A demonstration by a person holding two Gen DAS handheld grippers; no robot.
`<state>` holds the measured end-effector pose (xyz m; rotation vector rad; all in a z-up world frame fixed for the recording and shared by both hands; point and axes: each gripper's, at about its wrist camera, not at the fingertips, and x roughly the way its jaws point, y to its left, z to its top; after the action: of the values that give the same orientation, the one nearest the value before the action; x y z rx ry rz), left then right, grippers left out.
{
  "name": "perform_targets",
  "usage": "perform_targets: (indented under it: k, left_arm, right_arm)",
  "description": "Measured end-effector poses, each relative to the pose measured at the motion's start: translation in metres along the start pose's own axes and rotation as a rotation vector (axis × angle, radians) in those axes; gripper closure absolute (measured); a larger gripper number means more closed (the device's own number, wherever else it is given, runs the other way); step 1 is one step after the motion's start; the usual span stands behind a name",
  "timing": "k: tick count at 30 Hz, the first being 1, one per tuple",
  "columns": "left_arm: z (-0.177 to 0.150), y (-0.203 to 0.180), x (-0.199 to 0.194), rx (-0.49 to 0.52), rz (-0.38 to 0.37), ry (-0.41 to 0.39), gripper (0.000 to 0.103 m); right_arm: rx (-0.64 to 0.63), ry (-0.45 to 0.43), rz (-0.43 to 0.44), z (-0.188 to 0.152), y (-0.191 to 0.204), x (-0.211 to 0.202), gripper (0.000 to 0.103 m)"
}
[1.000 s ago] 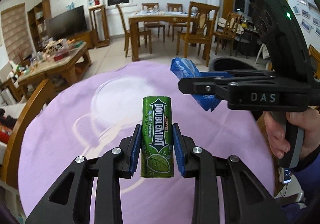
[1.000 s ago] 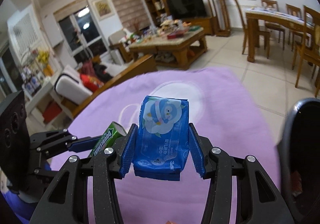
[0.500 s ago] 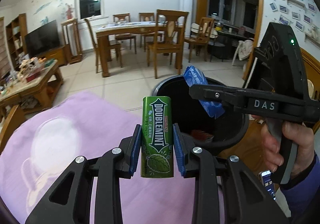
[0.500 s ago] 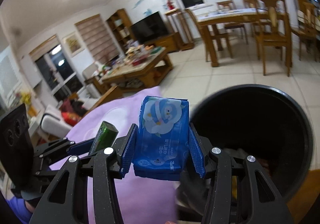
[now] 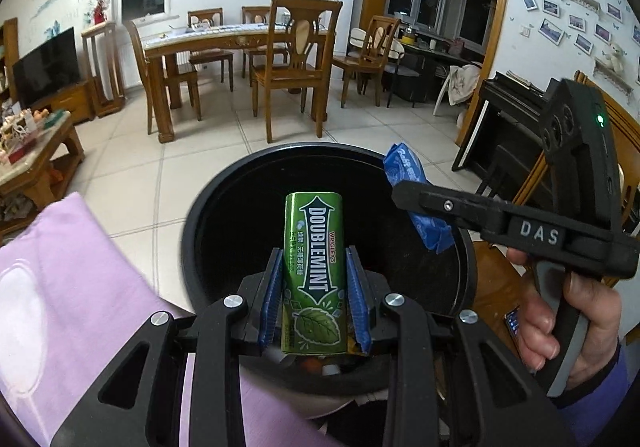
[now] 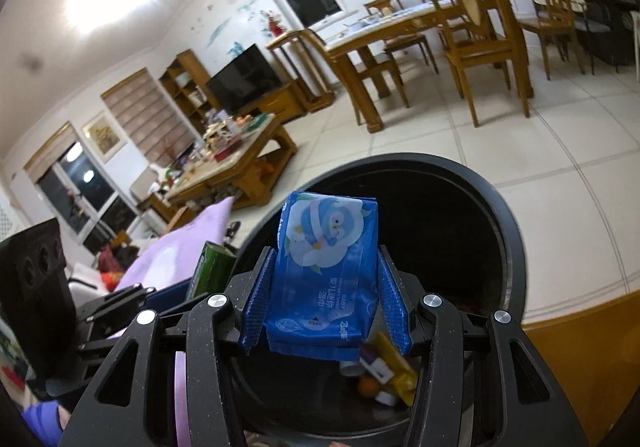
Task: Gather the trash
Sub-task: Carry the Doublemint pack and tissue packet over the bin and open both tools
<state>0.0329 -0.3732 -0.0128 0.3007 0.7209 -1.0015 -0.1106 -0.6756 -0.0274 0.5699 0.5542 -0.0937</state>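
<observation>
Over the black trash bin (image 5: 208, 231), we held 2 pieces of trash at once. Our left claw (image 5: 314, 297) was clenched on a green Doublemint gum pack (image 5: 314, 271), upright between its blue pads (image 5: 269, 303). Our right claw (image 6: 325, 297) gripped a blue pack of baby wipes (image 6: 326, 279), its printed face toward the camera. Both items hung above the bin's open mouth, the wipes just to the right of the gum as the left claw saw it. Below the right claw, scraps of earlier rubbish (image 6: 384, 371) lay at the bin's bottom. Behind and left of the left claw spread the lilac-covered surface (image 5: 60, 287). A hand (image 5: 568, 327) gripped the right claw's handle.
</observation>
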Motion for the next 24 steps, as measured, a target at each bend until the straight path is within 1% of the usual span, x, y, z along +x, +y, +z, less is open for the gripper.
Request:
perform_targets:
  k: [4,8,10,12,14,17,24]
  left_arm:
    - [0.003,-0.005,0.019,-0.002,-0.003,0.02,0.072]
    - [0.004,-0.002,0.034,0.004,0.007,0.047,0.072]
    - [0.005,-0.002,0.04,0.0,0.005,0.07,0.072]
    - [0.005,-0.003,0.041,-0.003,0.001,0.072,0.072]
    - [0.005,-0.005,0.042,0.014,0.005,0.082,0.072]
    - [0.005,-0.006,0.044,0.022,0.007,0.091,0.072]
    - [0.009,-0.014,0.053,0.026,0.007,0.107,0.072]
  right_arm:
    - [0.02,0.0,-0.012,0.001,-0.016,0.009,0.053]
    - [0.018,0.012,-0.02,0.0,-0.026,0.018,0.053]
    - [0.015,0.016,-0.024,-0.001,-0.023,0.024,0.053]
    - [0.016,0.022,-0.029,-0.001,-0.025,0.029,0.053]
    - [0.011,0.016,-0.041,-0.002,-0.025,0.031,0.053]
    - [0.017,0.013,-0.043,-0.001,-0.031,0.035,0.053]
    - [0.016,0.014,-0.048,-0.005,-0.03,0.037,0.052]
